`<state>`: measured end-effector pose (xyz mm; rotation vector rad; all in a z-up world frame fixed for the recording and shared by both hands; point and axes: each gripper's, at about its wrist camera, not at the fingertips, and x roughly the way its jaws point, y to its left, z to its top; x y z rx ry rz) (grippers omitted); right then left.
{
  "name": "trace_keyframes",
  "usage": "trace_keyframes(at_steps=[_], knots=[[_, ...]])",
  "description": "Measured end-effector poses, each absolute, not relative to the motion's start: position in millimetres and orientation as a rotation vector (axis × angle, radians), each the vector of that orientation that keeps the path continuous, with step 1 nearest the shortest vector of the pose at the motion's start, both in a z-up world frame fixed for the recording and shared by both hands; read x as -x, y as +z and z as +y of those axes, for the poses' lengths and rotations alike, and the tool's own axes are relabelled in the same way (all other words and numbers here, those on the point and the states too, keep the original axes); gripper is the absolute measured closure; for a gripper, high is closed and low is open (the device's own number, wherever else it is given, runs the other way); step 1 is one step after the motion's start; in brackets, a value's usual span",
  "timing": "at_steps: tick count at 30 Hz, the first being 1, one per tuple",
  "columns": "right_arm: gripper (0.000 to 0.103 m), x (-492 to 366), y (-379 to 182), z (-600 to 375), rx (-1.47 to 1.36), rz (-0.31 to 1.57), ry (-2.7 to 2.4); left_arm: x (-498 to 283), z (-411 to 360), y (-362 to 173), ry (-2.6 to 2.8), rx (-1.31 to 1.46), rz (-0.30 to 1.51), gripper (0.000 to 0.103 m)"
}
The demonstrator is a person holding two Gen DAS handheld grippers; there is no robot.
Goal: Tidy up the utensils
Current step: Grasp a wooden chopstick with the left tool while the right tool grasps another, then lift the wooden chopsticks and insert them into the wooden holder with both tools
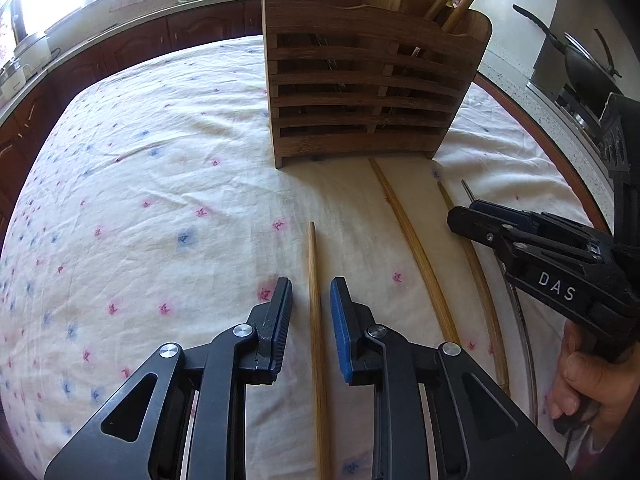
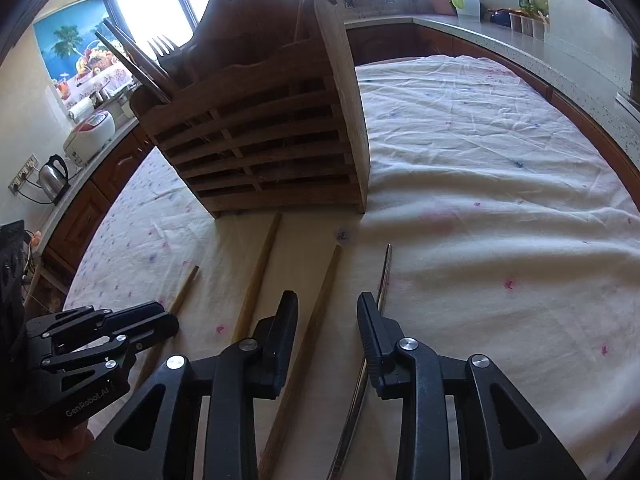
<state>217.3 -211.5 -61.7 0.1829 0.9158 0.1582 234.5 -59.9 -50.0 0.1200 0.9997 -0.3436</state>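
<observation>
A slatted wooden utensil holder (image 1: 360,92) stands on the cloth-covered table, with chopsticks and a fork inside; it also shows in the right wrist view (image 2: 264,140). Three wooden chopsticks and a metal one lie in front of it. My left gripper (image 1: 311,292) is open, its jaws on either side of the leftmost chopstick (image 1: 316,320) without gripping it. My right gripper (image 2: 327,308) is open over another wooden chopstick (image 2: 316,320), with the metal chopstick (image 2: 384,276) just beside its right finger. A third wooden chopstick (image 2: 258,276) lies between the two grippers.
The round table has a white floral cloth (image 1: 140,200). Kitchen counters ring it, with a wok (image 1: 580,60) on a stove, a kettle (image 2: 54,178) and a rice cooker (image 2: 90,134).
</observation>
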Motion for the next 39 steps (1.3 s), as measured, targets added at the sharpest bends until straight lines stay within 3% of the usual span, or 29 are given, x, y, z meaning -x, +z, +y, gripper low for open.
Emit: trace_keyframes(at_steps=[5,7,11,15,39], knots=[[0.073,-227.1,-62.9,-195.6,-0.076,0.912,0.133,-240.2,-69.3,-52.3,-0.338,-0.133,0.982,0.085],[0.073,-228.5,-64.2,-188.7,-0.022,0.906,0.122,-240.6,-69.0,-53.2,-0.331,-0.132,0.977,0.090],[0.092,-224.5,-64.4,-183.8,0.004,0.906,0.148,-244.3,-57.8,-52.0,-0.340,-0.085,0.993,0.098],[0.097,-220.0,-63.6,-196.4,-0.109,0.920,0.182,-239.7,-45.4,-49.0,-0.357,-0.021,1.001,0.098],[0.098,-129.3,80.6,-240.2,-0.328,0.575,0.295,-166.8,15.6,73.6,-0.451,0.171,0.723,0.098]])
